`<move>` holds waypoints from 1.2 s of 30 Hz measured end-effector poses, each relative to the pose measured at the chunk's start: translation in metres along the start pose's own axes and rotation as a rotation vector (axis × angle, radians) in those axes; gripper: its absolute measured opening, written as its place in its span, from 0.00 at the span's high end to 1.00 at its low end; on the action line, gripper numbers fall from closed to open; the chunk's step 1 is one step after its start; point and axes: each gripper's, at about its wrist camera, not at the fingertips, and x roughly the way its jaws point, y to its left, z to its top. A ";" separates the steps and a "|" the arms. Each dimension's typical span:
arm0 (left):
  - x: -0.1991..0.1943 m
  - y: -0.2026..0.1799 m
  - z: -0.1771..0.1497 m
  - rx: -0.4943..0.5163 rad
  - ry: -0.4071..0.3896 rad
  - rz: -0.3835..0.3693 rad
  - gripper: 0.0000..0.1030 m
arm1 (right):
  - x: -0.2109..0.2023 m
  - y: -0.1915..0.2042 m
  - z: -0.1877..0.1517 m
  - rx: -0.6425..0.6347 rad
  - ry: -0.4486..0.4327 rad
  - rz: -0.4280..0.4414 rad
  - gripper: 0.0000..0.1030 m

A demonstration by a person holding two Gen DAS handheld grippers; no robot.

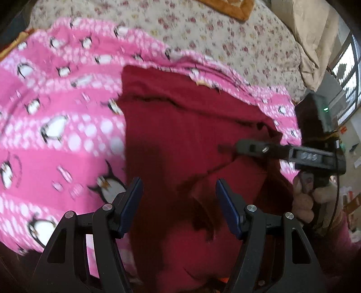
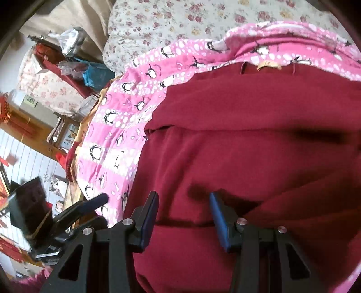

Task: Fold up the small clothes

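A dark red garment (image 1: 180, 126) lies partly folded on a pink penguin-print blanket (image 1: 56, 112). My left gripper (image 1: 179, 202) is open just above the garment's near edge, nothing between its blue pads. In the left wrist view the right gripper (image 1: 227, 147) reaches in from the right over the garment's folded flap; whether it grips cloth there is unclear. In the right wrist view my right gripper (image 2: 183, 214) is open above the red garment (image 2: 259, 157), with empty pads. The left gripper (image 2: 99, 200) shows at the lower left over the blanket (image 2: 117, 126).
The blanket lies on a floral bedspread (image 1: 225, 33). An orange cushion (image 1: 227, 9) sits at the far edge. A window (image 1: 347, 74) is to the right. A cluttered bedside area (image 2: 56, 67) and a wooden cabinet (image 2: 27, 126) lie left of the bed.
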 end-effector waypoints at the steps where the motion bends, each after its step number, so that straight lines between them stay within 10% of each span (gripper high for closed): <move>1: 0.002 -0.002 -0.004 0.011 0.009 0.003 0.35 | -0.008 -0.002 -0.004 -0.009 -0.006 -0.008 0.56; 15: 0.022 -0.033 -0.021 0.048 0.065 -0.048 0.35 | -0.081 -0.039 -0.045 0.092 -0.127 0.005 0.54; 17: 0.029 -0.042 -0.017 0.067 0.094 -0.075 0.46 | -0.092 -0.044 -0.049 0.105 -0.158 0.004 0.54; 19: 0.030 -0.056 -0.013 0.107 0.108 -0.081 0.82 | -0.105 -0.051 -0.055 0.126 -0.196 -0.004 0.54; 36: -0.094 -0.232 0.192 0.366 -0.250 -0.146 0.95 | -0.151 -0.101 -0.082 0.207 -0.283 -0.037 0.54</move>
